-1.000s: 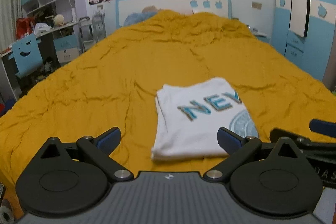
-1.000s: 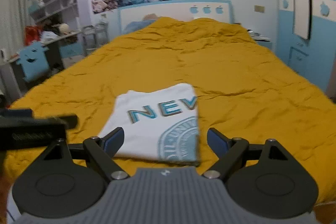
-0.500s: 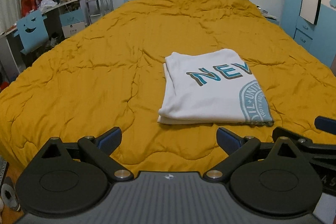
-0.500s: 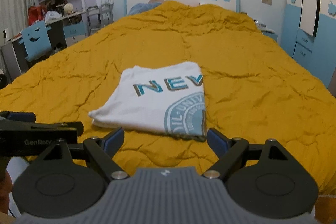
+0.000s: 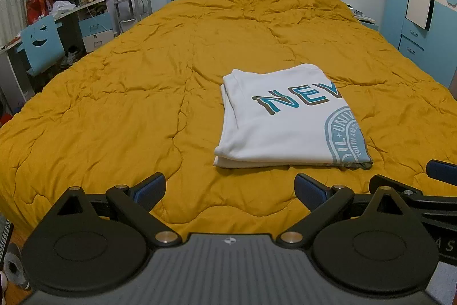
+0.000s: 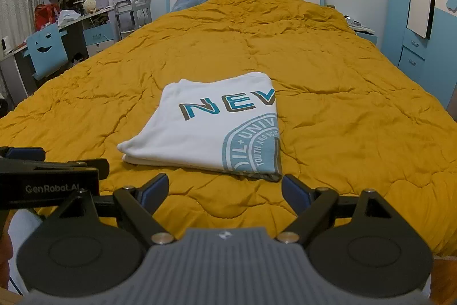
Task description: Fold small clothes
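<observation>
The shirt (image 5: 281, 122) is white with teal lettering and a teal round seal. The quilt (image 5: 137, 93) is mustard yellow. The tongs' pads (image 5: 150, 189) are blue.

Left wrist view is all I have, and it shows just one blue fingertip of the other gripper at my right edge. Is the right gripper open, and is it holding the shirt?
Observer: The right gripper is open and empty. The folded shirt lies flat on the yellow quilt ahead of it.
Operator: Which part of the shirt is nearest to it?
Observer: The near right corner, where the round blue print ends. In the right wrist view it appears just beyond the tip of the right finger, and nothing sits between the pads.
</observation>
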A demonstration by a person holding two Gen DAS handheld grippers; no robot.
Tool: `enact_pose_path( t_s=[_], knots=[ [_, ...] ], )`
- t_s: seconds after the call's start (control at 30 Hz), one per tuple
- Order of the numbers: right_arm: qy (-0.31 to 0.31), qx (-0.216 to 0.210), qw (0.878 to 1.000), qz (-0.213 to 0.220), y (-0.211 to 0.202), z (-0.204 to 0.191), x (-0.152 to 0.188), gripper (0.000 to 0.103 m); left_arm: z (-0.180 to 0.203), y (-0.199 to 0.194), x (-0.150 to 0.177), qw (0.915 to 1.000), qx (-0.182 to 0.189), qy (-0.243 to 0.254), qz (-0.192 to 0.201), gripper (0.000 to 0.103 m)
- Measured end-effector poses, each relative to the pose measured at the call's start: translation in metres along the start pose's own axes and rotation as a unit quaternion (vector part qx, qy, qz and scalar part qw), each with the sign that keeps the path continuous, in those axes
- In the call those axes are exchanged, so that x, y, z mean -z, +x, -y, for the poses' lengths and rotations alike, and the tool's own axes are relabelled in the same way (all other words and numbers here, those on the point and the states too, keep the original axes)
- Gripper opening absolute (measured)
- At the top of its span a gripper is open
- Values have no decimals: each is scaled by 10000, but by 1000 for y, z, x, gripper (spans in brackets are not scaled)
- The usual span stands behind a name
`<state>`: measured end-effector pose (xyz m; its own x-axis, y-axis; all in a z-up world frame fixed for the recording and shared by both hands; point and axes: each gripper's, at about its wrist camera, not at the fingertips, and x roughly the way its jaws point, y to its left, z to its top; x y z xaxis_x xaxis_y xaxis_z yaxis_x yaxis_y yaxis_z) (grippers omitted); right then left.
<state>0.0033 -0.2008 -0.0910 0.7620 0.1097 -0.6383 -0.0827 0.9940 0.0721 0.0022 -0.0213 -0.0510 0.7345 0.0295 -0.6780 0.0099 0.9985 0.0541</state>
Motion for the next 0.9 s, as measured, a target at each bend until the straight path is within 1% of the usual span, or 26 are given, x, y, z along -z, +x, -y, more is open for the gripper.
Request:
enact_pose_path(
  t_s=[0.9],
  knots=[
    [-4, -12, 10000, -2, 0, 0, -2, 82, 0, -1, 0, 10000, -8, 12, 3, 103]
  ],
)
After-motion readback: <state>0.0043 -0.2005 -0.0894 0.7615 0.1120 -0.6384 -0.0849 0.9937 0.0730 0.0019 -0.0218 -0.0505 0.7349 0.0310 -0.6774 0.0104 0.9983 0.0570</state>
